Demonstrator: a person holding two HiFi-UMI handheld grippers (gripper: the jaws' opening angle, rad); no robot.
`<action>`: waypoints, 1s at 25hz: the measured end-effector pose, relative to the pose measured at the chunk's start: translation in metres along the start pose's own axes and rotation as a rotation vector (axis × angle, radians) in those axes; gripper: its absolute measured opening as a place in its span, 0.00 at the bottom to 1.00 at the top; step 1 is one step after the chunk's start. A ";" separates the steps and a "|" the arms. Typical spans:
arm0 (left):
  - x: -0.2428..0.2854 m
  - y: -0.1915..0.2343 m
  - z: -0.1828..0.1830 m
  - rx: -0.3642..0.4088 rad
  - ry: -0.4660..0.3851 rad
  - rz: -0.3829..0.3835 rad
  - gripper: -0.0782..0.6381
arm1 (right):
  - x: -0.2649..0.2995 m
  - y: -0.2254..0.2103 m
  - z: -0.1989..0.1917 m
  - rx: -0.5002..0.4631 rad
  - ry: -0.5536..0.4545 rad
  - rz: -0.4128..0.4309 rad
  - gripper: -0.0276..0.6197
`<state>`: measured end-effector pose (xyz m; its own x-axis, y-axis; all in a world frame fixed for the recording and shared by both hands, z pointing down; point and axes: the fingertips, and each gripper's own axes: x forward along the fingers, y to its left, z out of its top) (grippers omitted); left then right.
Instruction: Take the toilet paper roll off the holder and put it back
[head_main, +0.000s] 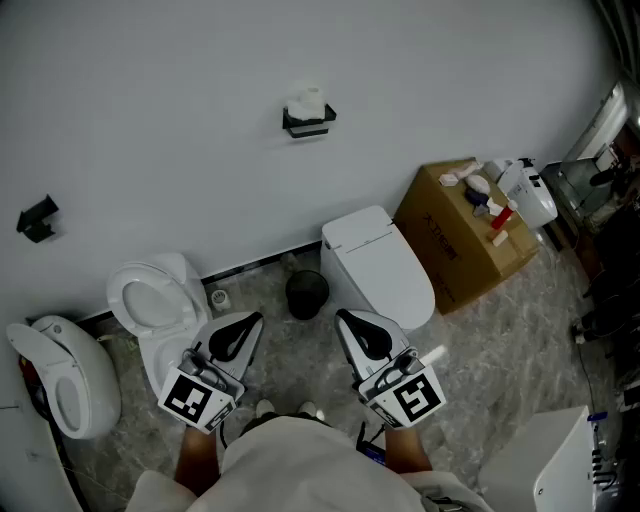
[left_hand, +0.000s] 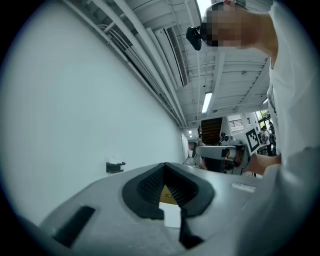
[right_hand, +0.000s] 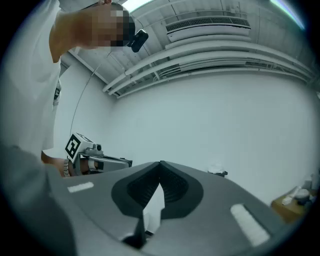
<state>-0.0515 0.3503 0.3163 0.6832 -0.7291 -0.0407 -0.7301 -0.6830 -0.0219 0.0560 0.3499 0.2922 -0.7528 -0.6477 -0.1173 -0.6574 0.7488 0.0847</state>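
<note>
On the floor (head_main: 520, 350) under the wall (head_main: 200, 80) stand several things. A closed toilet (head_main: 375, 260) is in the middle, with a black bin (head_main: 307, 293) just beside it on the left. An open toilet (head_main: 150, 300) is further left. On the right is a box (head_main: 465, 235) with bottles (head_main: 525, 195) and small items on top. A second holder (head_main: 37, 218), which is black, is fixed on the wall far to the left. The closed toilet and the bin are between the person and the wall under the holder (head_main: 309, 122).

The roll (head_main: 305, 102) sits on top of the holder, high on the wall and above the bin. It looks like a small white lump with loose paper. It is too small to tell in which direction its long axis goes.

The left gripper (head_main: 255, 318) and the right gripper (head_main: 342, 316) are low and close to the person's body. Both point forward to the wall. The roll is well apart from both, far ahead and between their two lines. In the left gripper view the roll (left_hand: 114, 161) is to the left of the left gripper (left_hand: 165, 164). In the right gripper view the roll (right_hand: 216, 168) is to the right of the right gripper (right_hand: 160, 162).

The jaws of both grippers are closed, the tips meet, and they hold nothing
</note>
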 end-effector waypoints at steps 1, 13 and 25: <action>0.000 -0.001 0.000 0.000 0.000 -0.004 0.11 | 0.000 0.000 0.000 -0.001 0.002 0.001 0.04; 0.000 -0.006 0.000 0.007 -0.002 -0.019 0.11 | -0.001 0.002 0.000 0.004 -0.004 0.004 0.04; -0.002 -0.005 0.002 0.003 -0.017 0.017 0.12 | -0.007 0.002 0.002 0.048 -0.036 0.032 0.04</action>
<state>-0.0491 0.3556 0.3140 0.6702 -0.7399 -0.0577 -0.7419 -0.6701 -0.0238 0.0596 0.3559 0.2914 -0.7709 -0.6187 -0.1514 -0.6303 0.7753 0.0411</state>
